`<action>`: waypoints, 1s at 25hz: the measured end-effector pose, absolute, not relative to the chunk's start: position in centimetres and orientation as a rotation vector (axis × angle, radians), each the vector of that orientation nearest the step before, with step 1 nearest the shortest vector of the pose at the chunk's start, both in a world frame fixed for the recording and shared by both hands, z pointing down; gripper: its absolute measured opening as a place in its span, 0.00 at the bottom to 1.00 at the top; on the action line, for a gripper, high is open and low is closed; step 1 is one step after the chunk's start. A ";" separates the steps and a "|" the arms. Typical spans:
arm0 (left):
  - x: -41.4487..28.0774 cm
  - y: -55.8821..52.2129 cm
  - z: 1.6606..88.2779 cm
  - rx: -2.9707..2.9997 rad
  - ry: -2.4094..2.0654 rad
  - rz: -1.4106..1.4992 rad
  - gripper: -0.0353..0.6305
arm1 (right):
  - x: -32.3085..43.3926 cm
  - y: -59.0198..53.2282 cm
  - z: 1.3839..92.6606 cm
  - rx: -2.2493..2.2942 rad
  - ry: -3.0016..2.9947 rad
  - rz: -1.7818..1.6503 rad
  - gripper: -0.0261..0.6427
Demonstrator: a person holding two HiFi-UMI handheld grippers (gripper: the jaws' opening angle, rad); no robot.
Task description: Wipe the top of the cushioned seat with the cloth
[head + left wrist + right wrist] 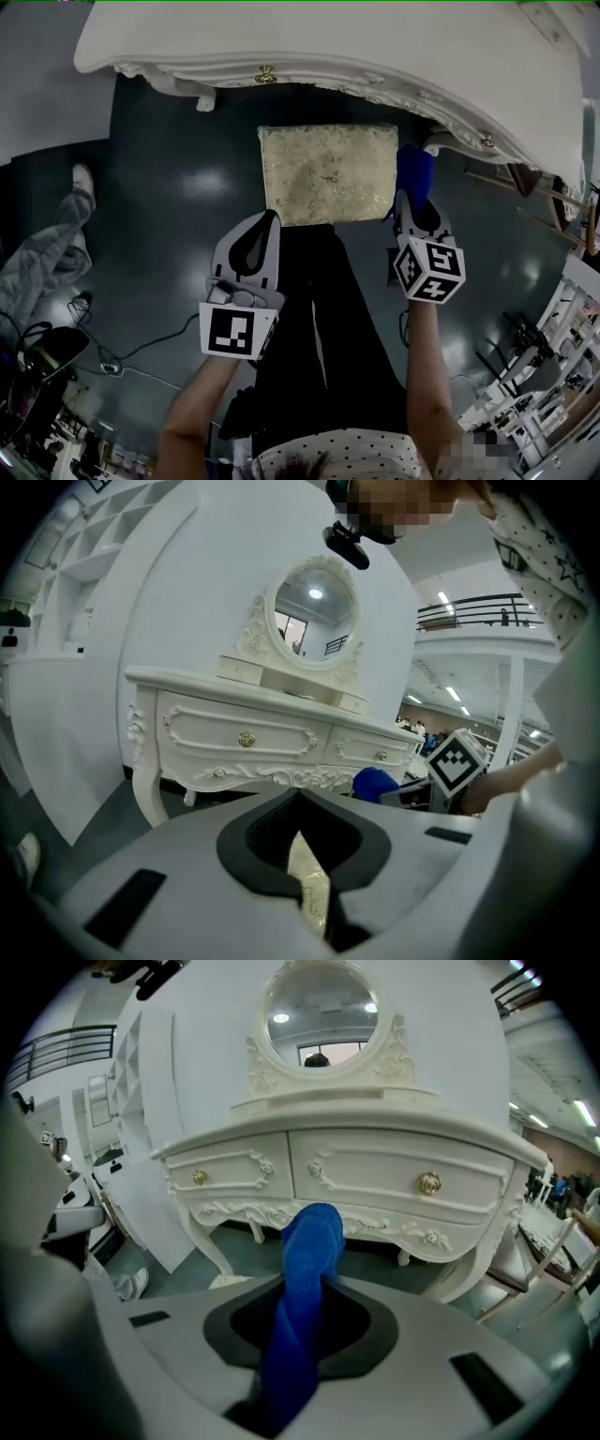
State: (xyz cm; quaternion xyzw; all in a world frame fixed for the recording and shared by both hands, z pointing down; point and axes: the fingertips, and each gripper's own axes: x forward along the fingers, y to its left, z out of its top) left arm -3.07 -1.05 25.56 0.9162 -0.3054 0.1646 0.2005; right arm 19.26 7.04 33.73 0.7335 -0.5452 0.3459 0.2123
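The cushioned seat [328,173] is a square stool with a cream-gold patterned top, standing on the dark floor in front of the dressing table. My right gripper [405,197] hovers by the seat's right edge, shut on a blue cloth [413,169] that sticks up from its jaws [309,1241]. The cloth [375,783] also shows in the left gripper view. My left gripper [270,218] hangs at the seat's near left corner, shut with nothing in it. A sliver of the gold seat [311,883] shows through the thin gap between its jaws.
A white carved dressing table [328,47] with an oval mirror [314,607] stands just behind the seat. A pale shoe [82,178] and grey clothes lie on the floor at left, with cables [141,352] nearby. Wooden furniture [562,197] stands at right.
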 end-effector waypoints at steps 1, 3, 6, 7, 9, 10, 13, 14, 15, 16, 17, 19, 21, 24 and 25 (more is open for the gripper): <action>-2.9 -1.1 26.2 2.565 -0.859 0.446 0.05 | 19.8 6.9 35.1 2.035 -1.494 0.969 0.17; -2.3 -1.0 27.7 2.542 -0.862 0.440 0.05 | 21.1 6.5 37.7 2.041 -1.453 0.986 0.17; -1.2 -1.1 29.7 2.489 -0.852 0.440 0.05 | 23.2 5.6 41.1 2.061 -1.405 0.990 0.17; -0.8 -1.1 30.2 2.483 -0.848 0.435 0.05 | 23.9 5.2 42.0 2.064 -1.394 0.985 0.17; -0.1 -1.1 31.2 2.475 -0.839 0.428 0.05 | 25.3 4.6 44.0 2.061 -1.373 0.976 0.17; 0.2 -1.1 31.7 2.470 -0.835 0.425 0.05 | 25.9 4.2 45.0 2.054 -1.360 0.976 0.17; 0.9 -1.2 33.3 2.450 -0.823 0.429 0.05 | 27.4 3.1 48.2 2.023 -1.329 0.985 0.17; 1.0 -1.2 33.8 2.443 -0.817 0.436 0.05 | 27.8 2.7 49.2 2.013 -1.322 0.989 0.17; 1.1 -1.2 34.2 2.438 -0.812 0.443 0.05 | 28.1 2.5 50.0 2.006 -1.315 0.992 0.17; 1.1 -1.2 34.5 2.434 -0.807 0.447 0.05 | 28.5 2.4 50.7 2.002 -1.305 0.995 0.17; 1.2 -1.1 34.7 2.432 -0.804 0.449 0.05 | 28.9 2.4 51.2 1.999 -1.292 0.998 0.17; 1.3 -1.0 35.0 2.429 -0.799 0.455 0.05 | 29.4 2.8 52.3 1.989 -1.260 1.009 0.17; 1.3 -1.2 35.2 2.423 -0.805 0.456 0.05 | 29.4 3.2 53.4 1.971 -1.238 1.027 0.17; 1.4 -1.6 35.1 2.411 -0.823 0.447 0.05 | 29.4 3.5 53.7 1.989 -1.230 1.042 0.17; 1.4 -1.8 35.0 2.412 -0.830 0.444 0.05 | 29.4 3.5 53.5 2.001 -1.229 1.046 0.17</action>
